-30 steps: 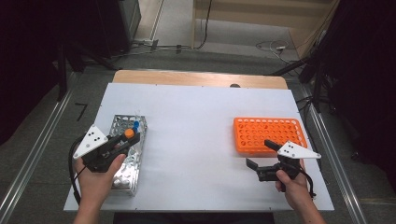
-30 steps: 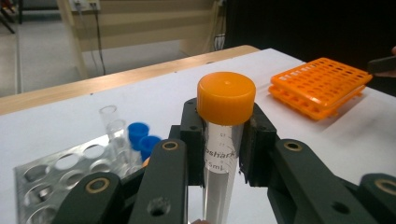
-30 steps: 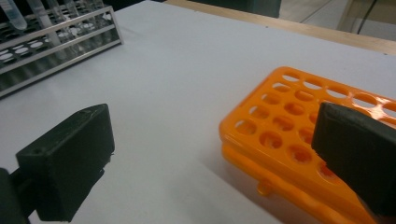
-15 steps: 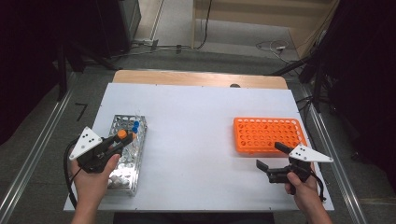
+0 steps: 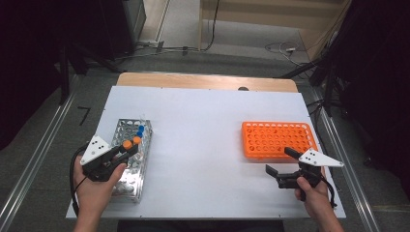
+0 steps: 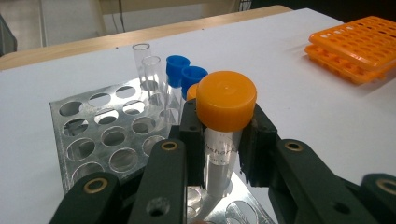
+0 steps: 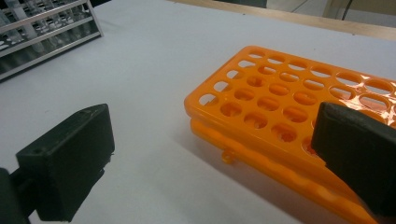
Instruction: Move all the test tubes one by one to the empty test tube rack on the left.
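From the high view, a white table [image 5: 203,125] has a metal rack [image 5: 129,159] on the left and an orange rack [image 5: 279,140] on the right. Both racks lie flat with the long side going away from the person. The left gripper [image 5: 126,150] is over the metal rack, by two orange caps. The right gripper [image 5: 280,163] is just by the near edge of the orange rack, with its jaws spread wide. A wood strip [image 5: 208,81] runs along the far edge of the table, and past it is a grey floor [image 5: 193,53] with cables. The sides of the room are too dark to make out.

In the left gripper view, the jaws pinch a tube [image 6: 223,140] with an orange cap. The tube stands up straight, cap on top, over the metal rack [image 6: 107,135]. Its bottom end is hidden by the jaws. Two blue caps [image 6: 184,72] and two clear tubes [image 6: 145,70] stand behind it.

In the right gripper view, the jaws are far apart and hold nothing. The orange rack [image 7: 289,107] lies between them and is cut off on the right.
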Demonstrator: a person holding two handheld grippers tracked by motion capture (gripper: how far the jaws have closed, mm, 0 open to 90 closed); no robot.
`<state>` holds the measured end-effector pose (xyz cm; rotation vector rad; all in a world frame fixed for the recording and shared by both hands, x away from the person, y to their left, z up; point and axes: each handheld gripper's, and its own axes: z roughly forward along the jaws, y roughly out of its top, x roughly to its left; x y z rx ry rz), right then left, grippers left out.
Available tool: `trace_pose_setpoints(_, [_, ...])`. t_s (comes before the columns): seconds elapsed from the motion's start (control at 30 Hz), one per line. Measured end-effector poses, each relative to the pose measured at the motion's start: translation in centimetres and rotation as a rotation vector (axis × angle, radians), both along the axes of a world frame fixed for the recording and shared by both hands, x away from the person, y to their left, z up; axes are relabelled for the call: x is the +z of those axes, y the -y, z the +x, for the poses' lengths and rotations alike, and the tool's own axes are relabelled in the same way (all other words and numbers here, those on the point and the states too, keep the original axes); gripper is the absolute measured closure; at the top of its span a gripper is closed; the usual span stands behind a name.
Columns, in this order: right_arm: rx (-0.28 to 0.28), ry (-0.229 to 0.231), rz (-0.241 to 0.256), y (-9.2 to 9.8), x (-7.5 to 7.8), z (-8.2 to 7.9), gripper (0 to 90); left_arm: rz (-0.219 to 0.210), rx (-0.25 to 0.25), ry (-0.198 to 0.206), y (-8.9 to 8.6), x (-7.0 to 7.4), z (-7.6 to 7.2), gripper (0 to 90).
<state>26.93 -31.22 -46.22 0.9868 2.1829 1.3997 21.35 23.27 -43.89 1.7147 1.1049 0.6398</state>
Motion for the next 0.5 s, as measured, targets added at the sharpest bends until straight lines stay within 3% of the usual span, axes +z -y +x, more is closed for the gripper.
trace_pose_setpoints(0.23, [0.003,-0.004,-0.001,-0.05,-0.14,0.16,0.0,0.02,0.001,-0.019,0.18,-0.02,0.1,73.1])
trace_pose_setpoints(0.4, [0.008,-0.006,-0.005,-0.07,-0.23,0.24,0.0,0.029,0.002,-0.034,0.47,-0.07,0.25,63.3])
trace_pose_setpoints(0.5, [0.011,-0.006,-0.006,-0.11,-0.24,0.26,0.0,0.025,0.0,-0.026,0.57,0.06,0.22,62.5])
